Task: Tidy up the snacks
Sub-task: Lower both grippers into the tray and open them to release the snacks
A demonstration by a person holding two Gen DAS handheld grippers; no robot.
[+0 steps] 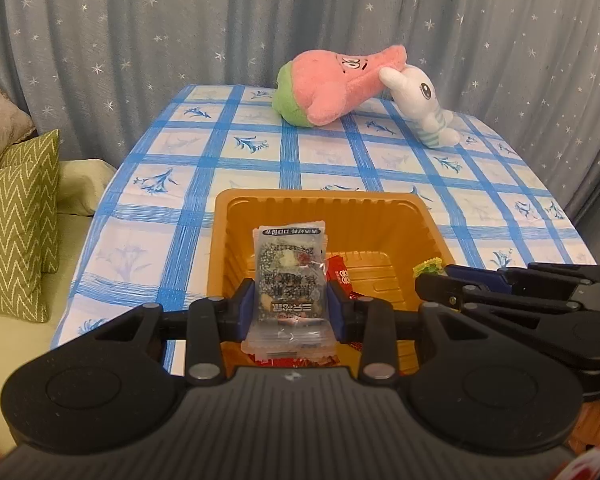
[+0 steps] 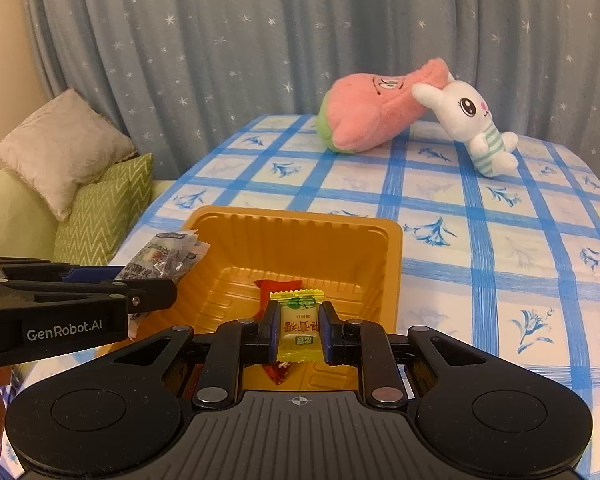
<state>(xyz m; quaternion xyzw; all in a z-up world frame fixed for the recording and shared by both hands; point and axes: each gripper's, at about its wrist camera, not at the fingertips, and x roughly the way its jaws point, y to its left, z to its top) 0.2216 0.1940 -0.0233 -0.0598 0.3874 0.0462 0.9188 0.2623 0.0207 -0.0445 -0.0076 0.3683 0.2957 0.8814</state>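
Observation:
An orange plastic tray (image 1: 428,224) stands on the checked table; it also shows in the right wrist view (image 2: 392,264). My left gripper (image 1: 291,308) is shut on a clear packet of dark nut snack (image 1: 290,280) and holds it over the tray's near side. That packet also shows in the right wrist view (image 2: 160,258), at the tray's left rim. My right gripper (image 2: 299,328) is shut on a yellow candy (image 2: 298,326) above the tray. A red wrapped snack (image 2: 278,286) lies in the tray under it; it also shows in the left wrist view (image 1: 342,278).
A pink and green plush (image 1: 332,88) and a white rabbit plush (image 1: 424,104) lie at the table's far end. Green zigzag cushions (image 1: 16,216) and a beige cushion (image 2: 60,152) sit on a sofa left of the table. A starred curtain hangs behind.

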